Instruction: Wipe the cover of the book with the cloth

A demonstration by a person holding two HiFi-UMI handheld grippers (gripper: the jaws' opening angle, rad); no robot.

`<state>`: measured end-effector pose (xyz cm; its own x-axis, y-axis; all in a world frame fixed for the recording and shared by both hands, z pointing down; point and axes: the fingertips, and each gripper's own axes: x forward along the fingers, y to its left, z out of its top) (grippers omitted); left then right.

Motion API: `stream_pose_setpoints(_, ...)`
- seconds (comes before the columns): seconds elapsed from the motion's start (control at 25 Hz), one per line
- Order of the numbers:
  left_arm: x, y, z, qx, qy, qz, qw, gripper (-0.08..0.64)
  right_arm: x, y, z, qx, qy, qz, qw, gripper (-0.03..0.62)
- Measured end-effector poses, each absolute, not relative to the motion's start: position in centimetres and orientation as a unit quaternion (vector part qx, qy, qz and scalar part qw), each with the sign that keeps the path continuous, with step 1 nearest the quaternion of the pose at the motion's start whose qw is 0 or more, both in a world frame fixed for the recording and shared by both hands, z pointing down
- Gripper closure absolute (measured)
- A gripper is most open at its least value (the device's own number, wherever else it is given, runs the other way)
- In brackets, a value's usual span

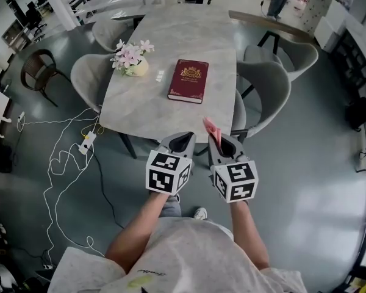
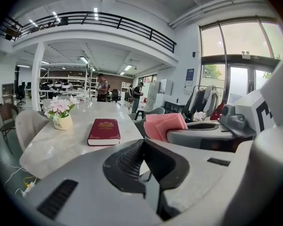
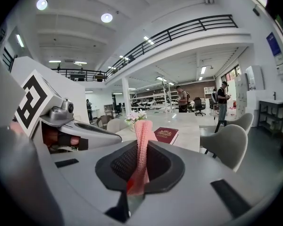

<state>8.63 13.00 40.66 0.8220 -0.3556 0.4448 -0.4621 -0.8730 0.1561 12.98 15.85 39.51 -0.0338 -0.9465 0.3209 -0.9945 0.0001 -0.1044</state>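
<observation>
Two grippers are hovering short of the worktop (image 1: 147, 116): right gripper (image 3: 139, 169) is clamping its fingers on one edge of the soft, likely light cloth (image 3: 142, 134), left gripper (image 2: 144, 169) is holding its fingers together empty, stiff-looking book (image 1: 188, 80) is lying flat well ahead.

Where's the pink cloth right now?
Head view: pink cloth pinched in the right gripper, beside the left gripper, by the grey marble table's near edge.

The book (image 1: 188, 80) had a smooth, faintly glossy maroon cover with gilt stamping, the pink cloth (image 3: 142, 140) looked a soft ribbed knit, the table (image 1: 140, 112) was smooth pale stone-like, and the left gripper (image 1: 180, 140) and right gripper (image 1: 221, 140) wore matt grey plastic shells with ridged black pads (image 3: 120, 166).
</observation>
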Motion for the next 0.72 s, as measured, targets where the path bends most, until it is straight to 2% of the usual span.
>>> stream_pose_setpoints(0.72, 9.8, -2.2, 42.3, 0.949, -0.166, 0.211, 0.163, 0.552, 13.3, 0.0, 40.9, 0.704, -0.675, 0.177, 0.130, 0.574)
